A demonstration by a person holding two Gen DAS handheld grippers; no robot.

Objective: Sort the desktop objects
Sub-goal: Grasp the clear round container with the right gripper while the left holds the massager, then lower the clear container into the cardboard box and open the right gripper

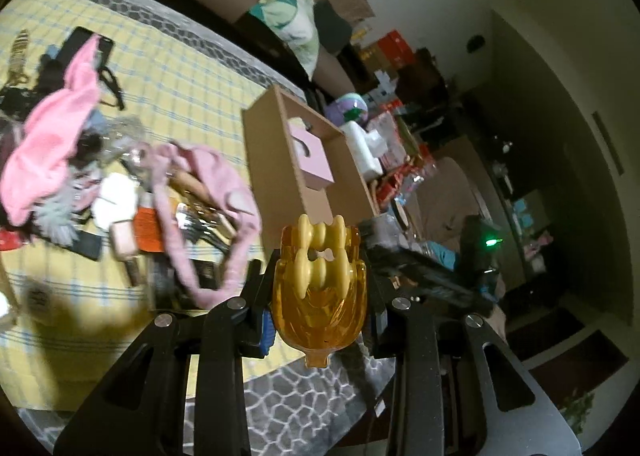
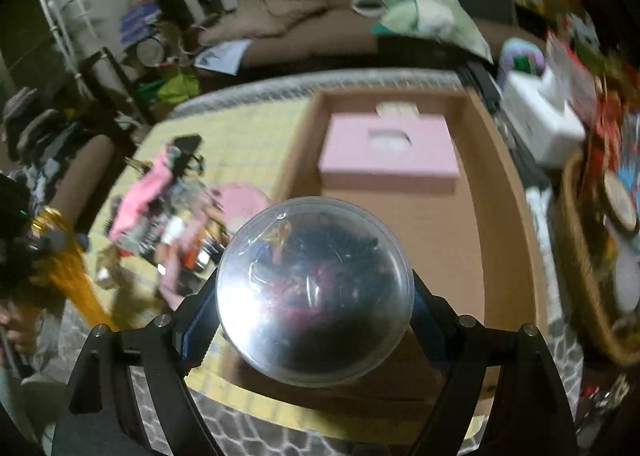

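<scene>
My left gripper (image 1: 320,288) is shut on an amber plastic roller massager (image 1: 320,276) with cream wheels, held above the table near the cardboard box (image 1: 276,160). In the right wrist view my right gripper (image 2: 316,296) is shut on a clear plastic ball (image 2: 316,292) with dark bits inside, held over the near end of the cardboard box (image 2: 500,236). A pink tissue box (image 2: 390,156) lies inside the box, also seen as the pink tissue box (image 1: 310,158). The left gripper with the amber massager (image 2: 60,256) shows at the left edge of the right wrist view.
A pile of pink cloths (image 1: 60,128), brushes (image 1: 204,220) and small items lies on the yellow checked tablecloth (image 1: 180,76). A white box (image 2: 540,124) and a wicker basket (image 2: 580,256) stand right of the cardboard box. A sofa (image 2: 320,28) is behind.
</scene>
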